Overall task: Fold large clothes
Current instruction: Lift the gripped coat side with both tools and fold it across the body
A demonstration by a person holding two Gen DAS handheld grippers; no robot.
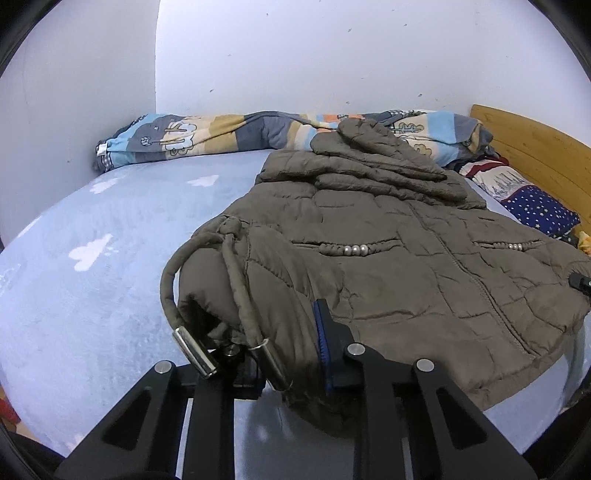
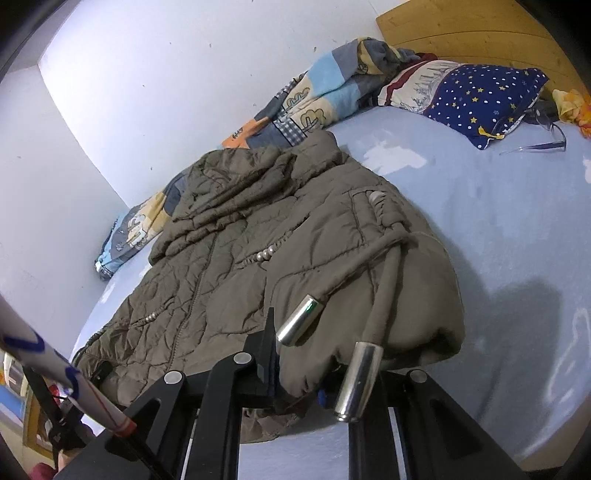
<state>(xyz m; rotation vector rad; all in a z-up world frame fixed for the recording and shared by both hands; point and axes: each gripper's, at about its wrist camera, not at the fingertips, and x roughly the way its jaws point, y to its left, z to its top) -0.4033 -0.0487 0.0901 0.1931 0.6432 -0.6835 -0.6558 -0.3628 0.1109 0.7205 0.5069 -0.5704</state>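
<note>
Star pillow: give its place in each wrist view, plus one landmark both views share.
Left wrist view: star pillow at the right edge, mid-height, beyond the jacket.
Right wrist view: star pillow at upper right, against the headboard.
Shared landmark: the striped blanket along the wall.

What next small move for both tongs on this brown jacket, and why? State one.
Probably lift both tongs together and carry the hem toward the collar. The left tongs and right tongs are each shut on a bottom corner of the brown jacket, whose sleeves already lie folded on top.
</note>
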